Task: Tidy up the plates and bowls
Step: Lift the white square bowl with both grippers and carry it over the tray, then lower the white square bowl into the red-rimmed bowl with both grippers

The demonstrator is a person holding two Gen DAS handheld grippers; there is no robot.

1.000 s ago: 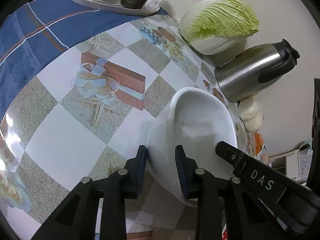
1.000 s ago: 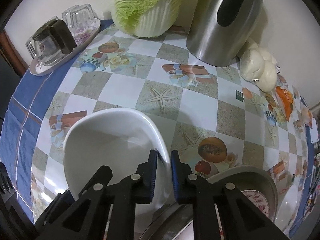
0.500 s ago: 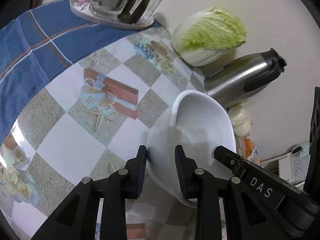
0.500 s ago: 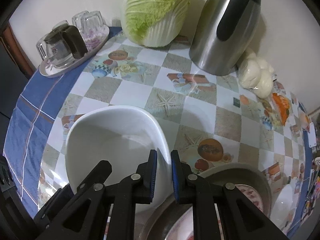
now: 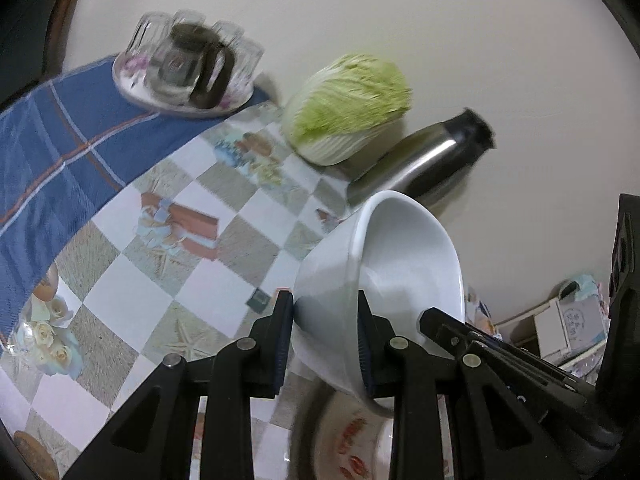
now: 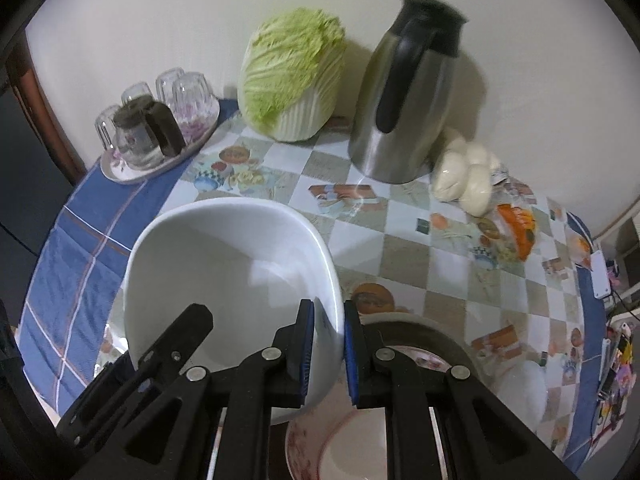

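A large white bowl [image 5: 404, 256] hangs in the air above the table, held by both grippers. My left gripper [image 5: 326, 340] is shut on its left wall. My right gripper [image 6: 326, 350] is shut on the bowl's [image 6: 224, 264] right rim. Each gripper shows in the other's view: the right one [image 5: 472, 336] and the left one [image 6: 176, 340]. Under the bowl a metal basin [image 6: 436, 336] holds a patterned plate [image 6: 352, 440], also seen in the left wrist view [image 5: 344, 440].
By the back wall stand a napa cabbage [image 6: 294, 76], a steel thermos jug [image 6: 404, 92], a tray of glasses with a glass pot [image 6: 156, 128] and a bag of white buns [image 6: 466, 176]. A white item [image 6: 520, 392] lies right of the basin.
Both grippers have lifted the white bowl up off the table and back toward the basin. The bowl stays gripped on both sides.
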